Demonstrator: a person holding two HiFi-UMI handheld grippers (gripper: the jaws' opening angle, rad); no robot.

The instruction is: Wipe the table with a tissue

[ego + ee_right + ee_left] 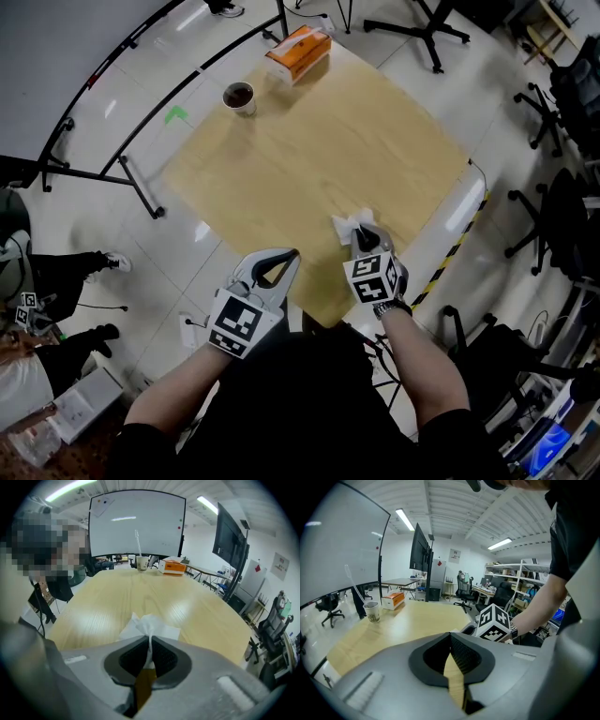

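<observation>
Two tools sit by the bench [309,159]. Right tool [365,232] pinches the white tissue [348,224] on it. Left tool [292,254] is closed, holding nothing.

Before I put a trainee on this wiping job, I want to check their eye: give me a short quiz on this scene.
1. True or false: the left gripper is shut with nothing between its jaws.
2. On the light wooden table, what stands beside the pale paper cup? A an orange tissue box; B a laptop; C a plate.
3. Fill in: the right gripper is shut on a ____.
Key: 1 true; 2 A; 3 white crumpled tissue.
</observation>
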